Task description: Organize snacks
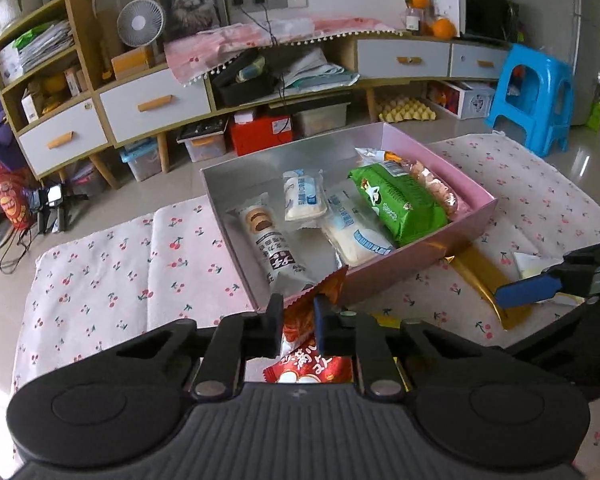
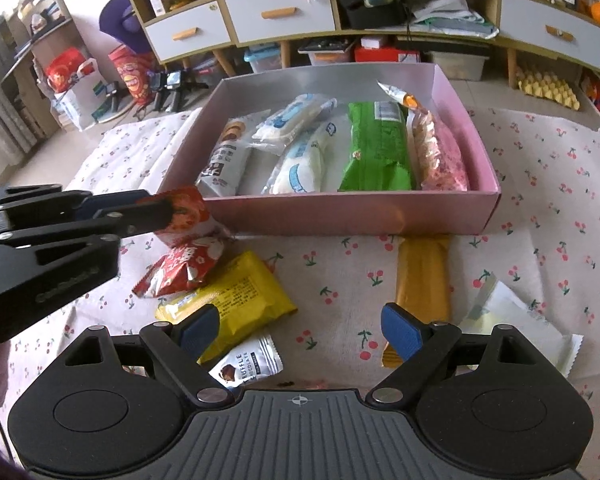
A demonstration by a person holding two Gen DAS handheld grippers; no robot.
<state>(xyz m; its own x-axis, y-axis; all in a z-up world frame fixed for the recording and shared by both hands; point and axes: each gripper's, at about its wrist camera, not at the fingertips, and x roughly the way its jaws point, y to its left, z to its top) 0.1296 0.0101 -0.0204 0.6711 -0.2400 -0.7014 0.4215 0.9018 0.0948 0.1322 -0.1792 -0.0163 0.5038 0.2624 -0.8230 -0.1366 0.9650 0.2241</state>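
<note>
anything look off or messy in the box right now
Mostly tidy. In the pink box, the two white-and-blue packets lie slanted and overlapping, while the green pack lies straight. The orange-tipped packet pokes up past the green pack's far end. Nothing looks spilled or torn.

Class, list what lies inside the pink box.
Inside the pink box: a cookie packet, two white-and-blue packets, a green packet, a pinkish snack bag. Anything beneath them is covered.
</note>
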